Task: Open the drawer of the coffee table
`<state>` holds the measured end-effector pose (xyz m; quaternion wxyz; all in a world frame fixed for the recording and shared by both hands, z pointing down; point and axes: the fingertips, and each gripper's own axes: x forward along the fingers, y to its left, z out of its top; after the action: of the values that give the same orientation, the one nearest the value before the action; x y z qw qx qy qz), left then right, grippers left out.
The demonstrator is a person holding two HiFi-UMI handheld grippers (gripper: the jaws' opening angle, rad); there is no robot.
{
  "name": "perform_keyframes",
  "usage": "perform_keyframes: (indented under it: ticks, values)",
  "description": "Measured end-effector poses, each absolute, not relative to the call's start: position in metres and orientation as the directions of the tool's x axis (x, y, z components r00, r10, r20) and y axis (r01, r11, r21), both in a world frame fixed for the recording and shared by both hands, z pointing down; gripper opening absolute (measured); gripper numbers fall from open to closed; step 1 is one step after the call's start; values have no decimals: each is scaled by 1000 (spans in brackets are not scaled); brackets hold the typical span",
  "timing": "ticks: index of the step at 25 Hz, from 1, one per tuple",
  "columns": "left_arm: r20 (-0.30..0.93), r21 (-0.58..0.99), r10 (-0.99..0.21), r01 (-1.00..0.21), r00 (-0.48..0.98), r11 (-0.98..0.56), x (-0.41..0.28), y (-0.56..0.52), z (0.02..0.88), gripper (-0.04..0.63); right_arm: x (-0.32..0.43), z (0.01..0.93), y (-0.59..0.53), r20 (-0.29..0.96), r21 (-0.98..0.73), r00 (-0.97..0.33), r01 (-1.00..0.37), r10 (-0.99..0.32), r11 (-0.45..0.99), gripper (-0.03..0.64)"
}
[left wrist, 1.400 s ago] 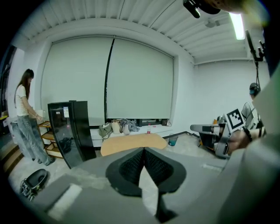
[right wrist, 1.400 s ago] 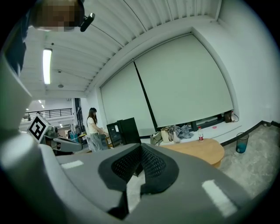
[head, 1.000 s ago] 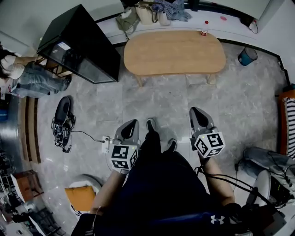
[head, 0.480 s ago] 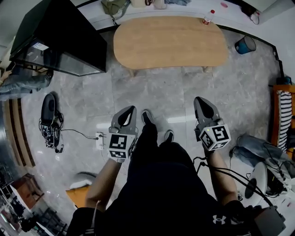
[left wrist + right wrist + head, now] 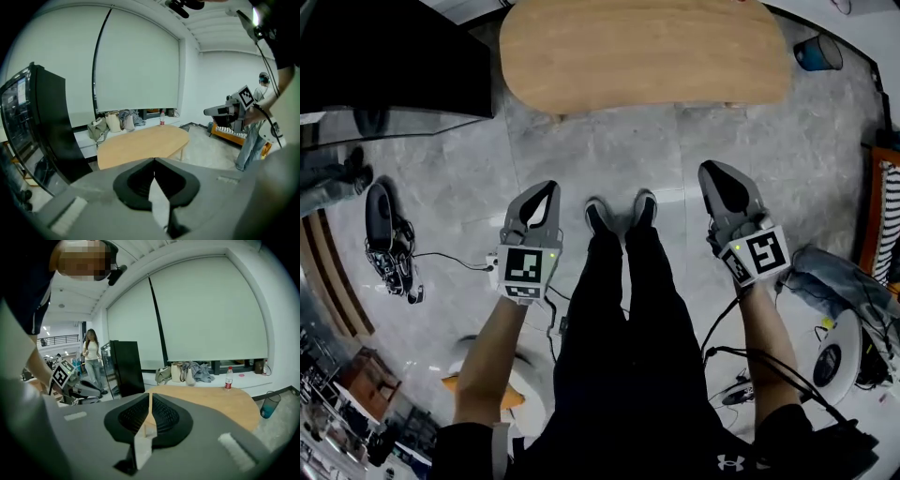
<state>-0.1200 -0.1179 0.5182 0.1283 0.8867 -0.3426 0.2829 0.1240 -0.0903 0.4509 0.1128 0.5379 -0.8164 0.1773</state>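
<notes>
Along the frame's top edge, the oval coffee table (image 5: 642,52) looms nearer than a second ago.
Left gripper (image 5: 546,190) clenched empty, right gripper (image 5: 717,173) with jaws opening on nothing; approach underway, drawer unseen.

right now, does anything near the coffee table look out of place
Nothing spilled or damaged; the coffee table stands level. Only clutter: a black tangle of gear and cable on the floor to the left, and bags heaped on the ledge behind.
</notes>
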Motion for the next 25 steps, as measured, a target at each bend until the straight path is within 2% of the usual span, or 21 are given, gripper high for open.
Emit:
perform_keyframes:
  ticks: [6,10,15,17,21,22,23,25]
  values:
    - [579,27,-570,-712,583,-701,-124,-147,583,3,130,533,-120,365,-14,-344,-931,-865,364,2]
    - [592,41,-531,-681,606,-731,-116,-148,635,3,124,594,-124,376,-131,-423,-905,-824,404,2]
    - [618,68,-521,-700,589,-711,-119,-157,685,3,133,661,-135,377,-335,-437,-886,-817,320,18]
    - [627,56,-527,-709,573,-703,-122,-161,702,3,139,680,-138,375,-343,-419,-891,-827,296,30]
    - [619,19,-584,-753,526,-658,-134,-177,735,18,149,714,-146,393,-245,-333,-936,-857,252,61]
    - [607,12,-606,-769,514,-639,-137,-184,742,48,149,721,-150,394,-226,-318,-943,-862,245,69]
    - [599,6,-625,-783,501,-622,-139,-190,749,117,147,729,-154,398,-217,-313,-945,-862,243,133]
    - [595,3,-642,-801,483,-599,-139,-197,762,211,143,747,-162,419,-226,-318,-944,-851,241,290]
